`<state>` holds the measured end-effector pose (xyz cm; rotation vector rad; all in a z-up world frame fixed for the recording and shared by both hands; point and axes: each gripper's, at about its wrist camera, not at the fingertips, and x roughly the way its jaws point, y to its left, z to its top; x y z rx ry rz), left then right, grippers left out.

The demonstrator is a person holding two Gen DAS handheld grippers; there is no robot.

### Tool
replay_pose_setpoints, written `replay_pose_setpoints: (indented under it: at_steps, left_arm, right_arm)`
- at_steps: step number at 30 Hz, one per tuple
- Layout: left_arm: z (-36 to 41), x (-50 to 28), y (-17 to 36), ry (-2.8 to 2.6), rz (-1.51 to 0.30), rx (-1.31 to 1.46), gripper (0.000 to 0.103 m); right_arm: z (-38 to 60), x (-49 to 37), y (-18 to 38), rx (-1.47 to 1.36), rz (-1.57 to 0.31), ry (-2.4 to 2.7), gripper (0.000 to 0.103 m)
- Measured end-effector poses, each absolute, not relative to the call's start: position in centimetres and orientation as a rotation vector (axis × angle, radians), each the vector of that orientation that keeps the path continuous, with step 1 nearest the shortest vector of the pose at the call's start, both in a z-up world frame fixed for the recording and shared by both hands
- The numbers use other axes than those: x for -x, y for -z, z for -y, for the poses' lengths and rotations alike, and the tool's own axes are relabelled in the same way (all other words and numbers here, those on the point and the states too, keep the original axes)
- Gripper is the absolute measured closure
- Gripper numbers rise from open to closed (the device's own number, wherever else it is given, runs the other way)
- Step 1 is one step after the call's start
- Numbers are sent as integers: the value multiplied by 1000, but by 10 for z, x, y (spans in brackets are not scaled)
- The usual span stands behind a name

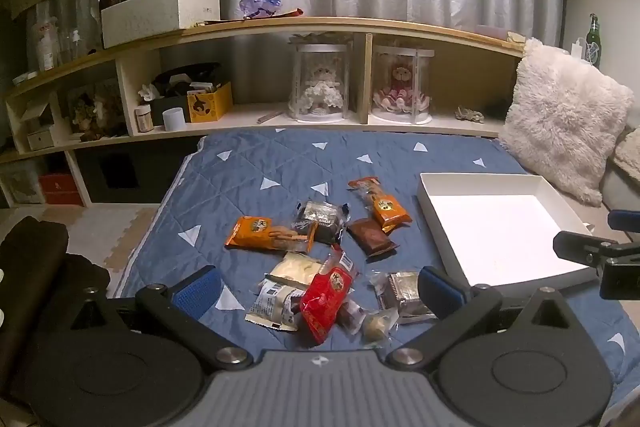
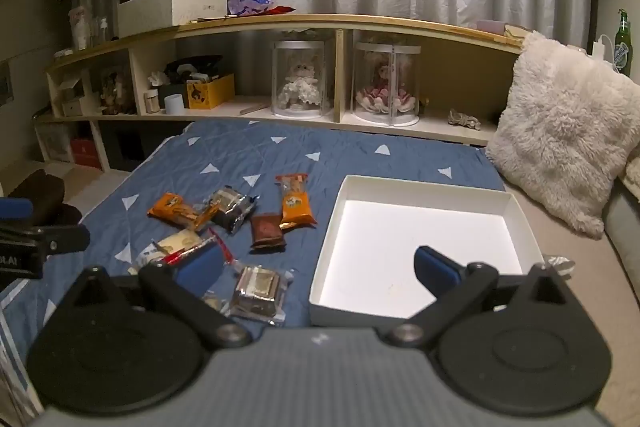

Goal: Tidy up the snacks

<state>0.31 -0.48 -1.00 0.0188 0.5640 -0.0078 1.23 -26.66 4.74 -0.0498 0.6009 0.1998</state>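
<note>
Several wrapped snacks lie scattered on a blue quilt: two orange packs, a brown pack, a dark pack, a red pack and pale ones. An empty white tray sits to their right. My left gripper hovers open above the near snacks, nothing between its blue pads. My right gripper is open too, over the tray's left wall and a clear-wrapped dark snack. Each view shows the other gripper at its edge.
A long wooden shelf with boxes, bottles and two cased dolls runs behind the quilt. A fluffy white pillow leans at the right, behind the tray. Dark fabric lies on the floor at the left.
</note>
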Motion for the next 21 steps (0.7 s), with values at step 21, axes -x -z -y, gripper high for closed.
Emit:
replay_pose_setpoints:
  at_steps: [21]
  left_arm:
    - [3,-4,8,9,-568,-14,0]
  right_arm:
    - [266,-14,-47,64,-609,-203,1]
